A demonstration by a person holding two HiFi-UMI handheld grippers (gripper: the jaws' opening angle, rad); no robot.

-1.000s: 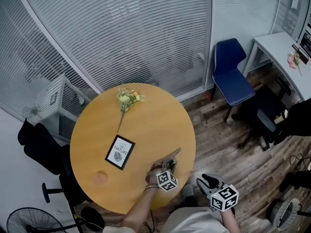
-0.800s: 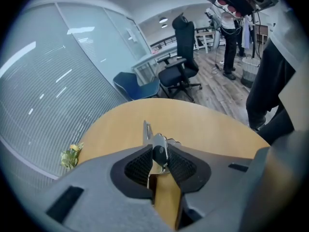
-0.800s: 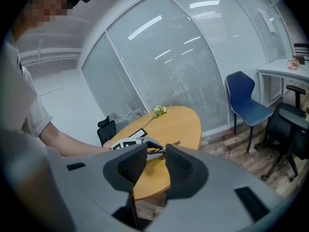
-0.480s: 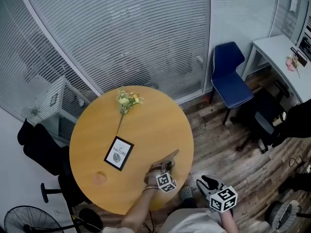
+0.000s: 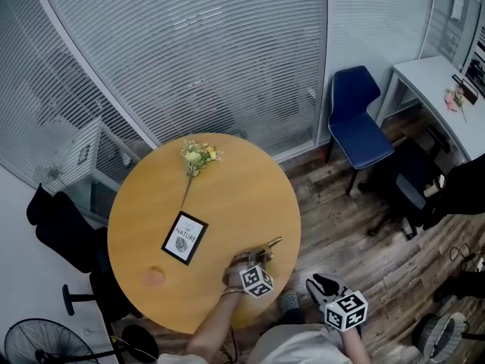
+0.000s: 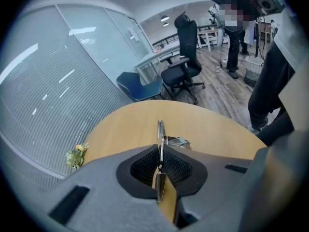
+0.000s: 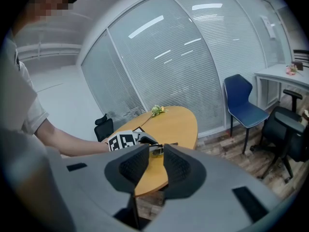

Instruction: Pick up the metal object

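My left tool [image 6: 160, 161] had just been closing, and its pads were now clenched on the metal object [image 6: 160, 132]. The thin strip stood edge-on between the pads, its far end poking out ahead of them. A bent, shiny part of it showed just beyond the pads, low over the wood. The piece sat near the edge of the round desk [image 5: 227, 196] closest to me, toward my right side. I could not tell whether it had cleared the surface yet.

My right tool [image 7: 156, 158] hung off the desk over the floor. Its jaws had just been closing a little, but they stood apart with nothing between them.

The step in hand, as I judged it, was securing the grip before the lift. The strip was narrow and slick, and my pads held only its near end, so it could pivot or slide out if I jerked upward. I thought it best to keep the squeeze firm, raise the left tool straight and slowly, and avoid twisting the wrist. The flower sprig [image 5: 198, 156] and the framed card [image 5: 185, 237] lay well apart from the grasp, so nothing crowded the lift.
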